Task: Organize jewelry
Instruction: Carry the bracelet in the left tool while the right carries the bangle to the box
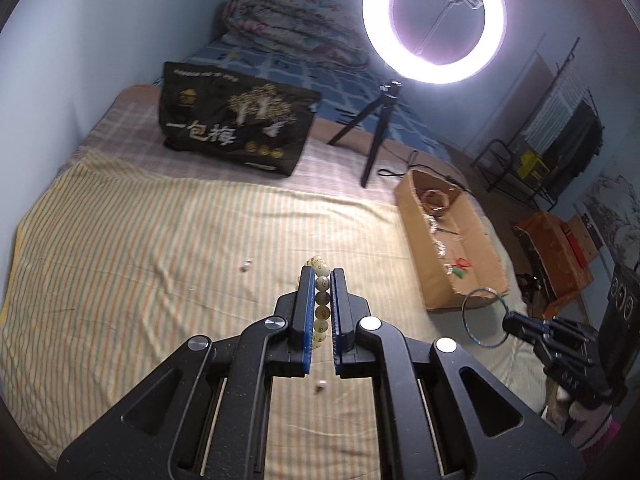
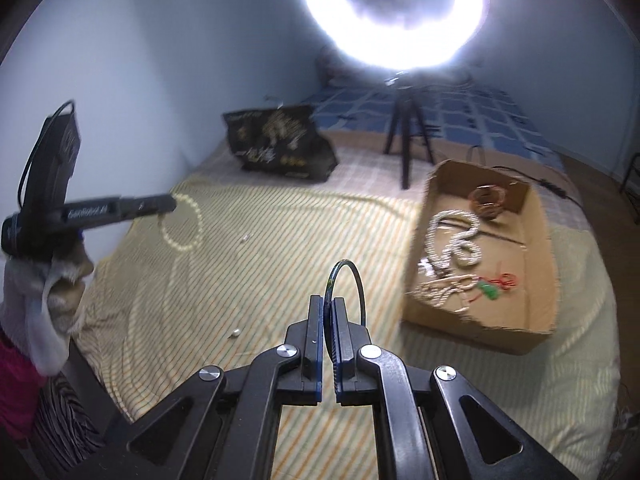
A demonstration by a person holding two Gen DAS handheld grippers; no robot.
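My left gripper [image 1: 322, 276] is shut on a cream beaded bracelet [image 1: 321, 292] and holds it above the striped bedsheet; from the right wrist view the bracelet [image 2: 182, 222] hangs as a loop from that gripper [image 2: 170, 204]. My right gripper [image 2: 329, 304] is shut on a thin dark bangle [image 2: 347, 280], held upright left of the cardboard box [image 2: 536, 216]. In the left wrist view the bangle [image 1: 485, 316] sits at the right gripper [image 1: 510, 322], just in front of the box [image 1: 416, 224]. The box holds a pearl necklace [image 2: 456, 240], copper bangles [image 2: 488, 200] and a red-and-green piece [image 2: 494, 286].
Two small pale beads lie on the sheet [image 1: 245, 266] [image 1: 320, 386]. A black printed bag [image 1: 236, 120] and a ring light on a black tripod [image 1: 380, 120] stand at the back of the bed. A folded quilt [image 1: 288, 20] lies beyond. Shelves and an orange box [image 1: 556, 240] are off the right edge.
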